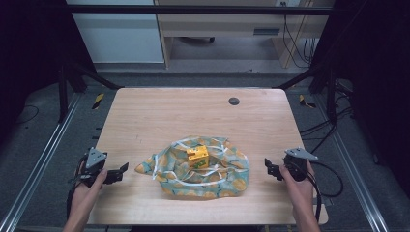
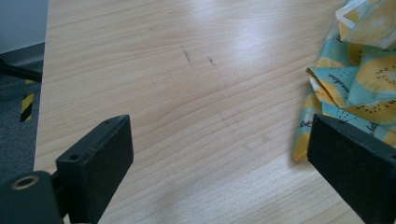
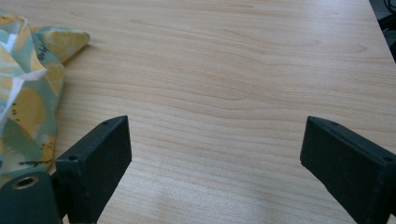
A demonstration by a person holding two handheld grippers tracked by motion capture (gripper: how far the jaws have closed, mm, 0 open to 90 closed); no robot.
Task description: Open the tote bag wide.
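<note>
— Fingers first: how do they stand on each side?

— Both pairs are spread wide with nothing between them. In the left gripper view the left gripper (image 2: 219, 163) has bare wood between its two black fingers (image 2: 95, 161), and the right gripper (image 3: 215, 163) looks the same in its own view.

— Where are the grippers on the table (image 1: 159, 111)?

— From the high view, the left gripper (image 1: 122, 170) sits at the near left edge, held by the person's left hand (image 1: 89, 181). The right gripper (image 1: 269, 166) sits at the near right, held by the right hand (image 1: 295, 179). Both point inward, toward the middle.

— And what lies between them?

— A crumpled cloth (image 1: 212, 181), teal with yellow fruit slices and white bands, lies in the near middle of the table. A small yellow box (image 1: 198, 156) rests on top of it, near its centre.

— Is either gripper touching the cloth?

— No. In the left gripper view a corner of the cloth (image 2: 355, 88) lies just beyond the right-hand finger. In the right gripper view the cloth (image 3: 28, 88) lies off to the left.
</note>
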